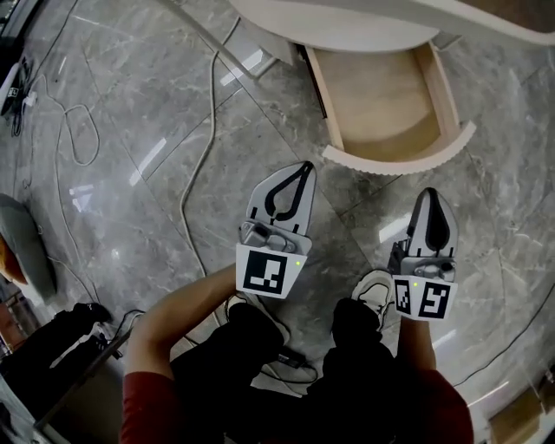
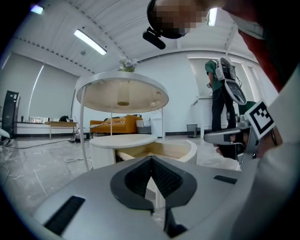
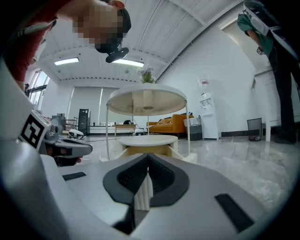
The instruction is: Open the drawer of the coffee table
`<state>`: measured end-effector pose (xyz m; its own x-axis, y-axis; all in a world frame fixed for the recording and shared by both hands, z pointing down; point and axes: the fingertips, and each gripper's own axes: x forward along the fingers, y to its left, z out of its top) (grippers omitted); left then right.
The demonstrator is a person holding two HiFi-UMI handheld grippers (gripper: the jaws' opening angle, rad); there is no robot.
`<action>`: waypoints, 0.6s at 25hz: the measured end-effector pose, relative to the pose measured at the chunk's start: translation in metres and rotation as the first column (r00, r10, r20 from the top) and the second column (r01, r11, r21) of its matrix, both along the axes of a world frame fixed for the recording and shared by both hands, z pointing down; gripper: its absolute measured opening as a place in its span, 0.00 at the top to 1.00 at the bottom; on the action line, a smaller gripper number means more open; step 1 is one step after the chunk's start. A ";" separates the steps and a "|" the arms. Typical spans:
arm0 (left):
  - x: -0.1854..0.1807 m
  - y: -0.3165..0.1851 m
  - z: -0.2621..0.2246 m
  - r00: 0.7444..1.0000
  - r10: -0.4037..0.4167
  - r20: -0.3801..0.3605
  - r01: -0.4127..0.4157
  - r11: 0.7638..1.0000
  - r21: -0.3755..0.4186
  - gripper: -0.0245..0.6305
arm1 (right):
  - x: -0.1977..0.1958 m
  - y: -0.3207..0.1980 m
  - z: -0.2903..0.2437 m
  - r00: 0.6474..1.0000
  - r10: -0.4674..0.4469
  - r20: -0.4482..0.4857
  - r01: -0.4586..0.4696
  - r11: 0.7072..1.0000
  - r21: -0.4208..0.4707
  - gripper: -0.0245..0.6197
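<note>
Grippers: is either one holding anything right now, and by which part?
Nothing is held. The left gripper and the right gripper are both shut with nothing between the jaws, apart from the open drawer.

In the head view the coffee table [image 1: 347,26] is cut off by the top edge, and the back of the drawer [image 1: 386,113] is hidden under it. The wearer's body [image 1: 295,399] runs off the bottom edge, and both hands are hidden beneath the left gripper [image 1: 304,166] and the right gripper [image 1: 431,193]. A grey thing [image 1: 22,243] at the left edge is cut off and cannot be told.

In the left gripper view a standing person [image 2: 214,89] is partly covered by the right gripper. The things on a far bench [image 2: 61,123] are too small to tell, and the plant [image 2: 127,64] is blurred.

In the right gripper view another person [image 3: 267,37] is cut off by the top and right edges.
</note>
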<state>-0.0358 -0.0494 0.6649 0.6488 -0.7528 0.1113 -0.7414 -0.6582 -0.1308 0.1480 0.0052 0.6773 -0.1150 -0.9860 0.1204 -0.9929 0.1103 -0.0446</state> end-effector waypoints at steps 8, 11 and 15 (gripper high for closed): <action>-0.031 -0.004 -0.188 0.997 -0.068 0.039 0.068 0.998 -0.004 0.94 | -0.027 -0.009 -0.199 0.996 -0.086 0.008 0.087 0.996 -0.018 0.93; -0.038 -0.006 -0.282 0.992 -0.117 0.035 0.118 0.993 -0.022 0.94 | -0.031 -0.020 -0.293 0.994 -0.101 0.031 0.102 0.994 -0.032 0.93; -0.045 -0.001 -0.415 0.981 -0.195 0.026 0.196 0.979 -0.054 0.94 | -0.039 -0.037 -0.426 0.989 -0.133 0.058 0.134 0.991 -0.012 0.93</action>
